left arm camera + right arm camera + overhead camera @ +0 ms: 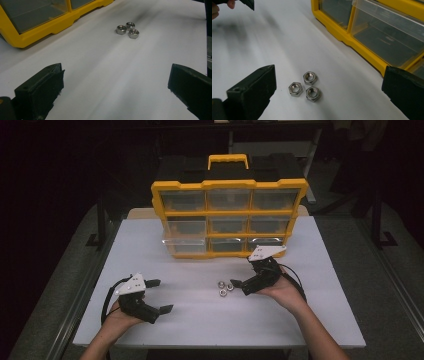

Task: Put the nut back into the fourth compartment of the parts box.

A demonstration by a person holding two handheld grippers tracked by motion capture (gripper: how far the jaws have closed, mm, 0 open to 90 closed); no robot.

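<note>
Three steel hex nuts [224,287] lie close together on the white table [200,320], in front of a yellow organizer [229,212] with clear drawers. My right gripper [242,271] is open just right of the nuts, pointing left at them. In the right gripper view the nuts [303,86] lie on the table between the spread jaws of the gripper [329,71]. My left gripper [161,295] is open at the front left, pointing right, with nothing in it. In the left gripper view its gripper [115,72] faces the nuts [127,30] from farther off.
The organizer's bottom-left drawer [184,245] sticks out slightly; it shows as a clear drawer [387,32] in the right gripper view. The yellow frame [37,35] stands at the left gripper's upper left. A black case with a yellow handle [228,161] sits behind.
</note>
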